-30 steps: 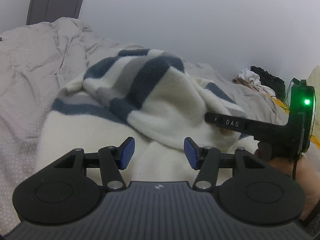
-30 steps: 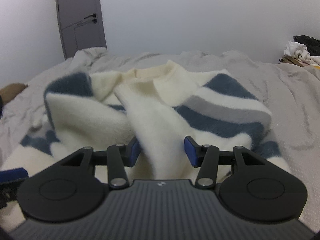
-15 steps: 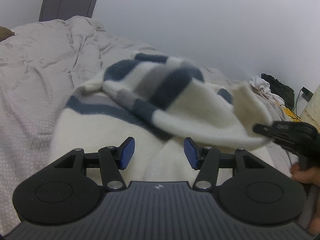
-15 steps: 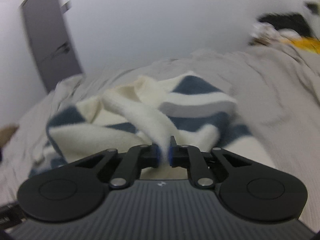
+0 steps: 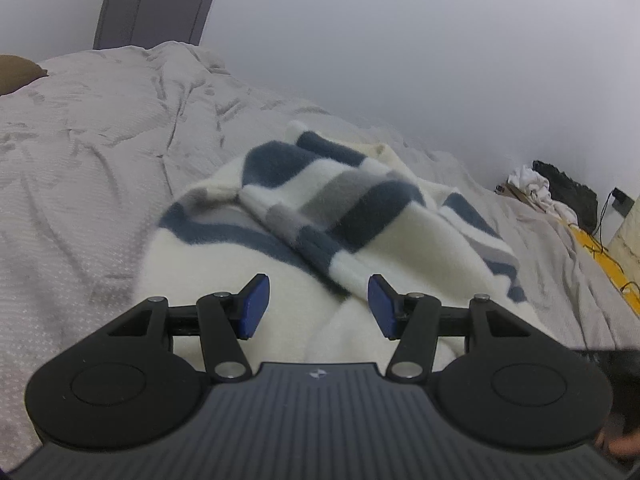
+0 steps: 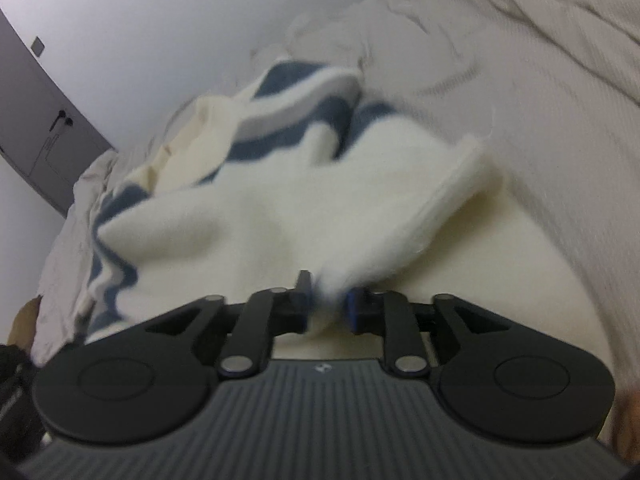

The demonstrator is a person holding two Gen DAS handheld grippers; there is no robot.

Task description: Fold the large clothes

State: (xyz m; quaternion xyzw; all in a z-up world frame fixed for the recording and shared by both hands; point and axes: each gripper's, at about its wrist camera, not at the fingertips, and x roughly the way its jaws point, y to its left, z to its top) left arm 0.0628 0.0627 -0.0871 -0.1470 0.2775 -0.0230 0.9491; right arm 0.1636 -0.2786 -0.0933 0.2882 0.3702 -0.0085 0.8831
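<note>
A fleece sweater (image 5: pixel 340 216), cream with navy and grey stripes, lies crumpled on the bed. My left gripper (image 5: pixel 318 306) hovers open over its cream near part, with nothing pinched between the blue pads. In the right wrist view the sweater (image 6: pixel 280 200) fills the middle, blurred by motion. My right gripper (image 6: pixel 329 308) is rolled to one side and its jaws are opening. A thick cream fold still sits in the narrow gap between the pads. The right gripper's dark body (image 5: pixel 616 364) shows at the lower right edge of the left wrist view.
A wrinkled light grey bed cover (image 5: pixel 100 152) spreads on all sides of the sweater (image 6: pixel 540 100). A grey door (image 5: pixel 156 4) stands in the far wall. A pile of white and black clothes (image 5: pixel 560 192) and a yellow strip (image 5: pixel 600 256) lie by the bed's right edge.
The right gripper clamped on a cream fold, pulled it sideways while rolling, and its jaws have now parted again. The sweater has shifted and stretched. The left gripper has barely moved.
</note>
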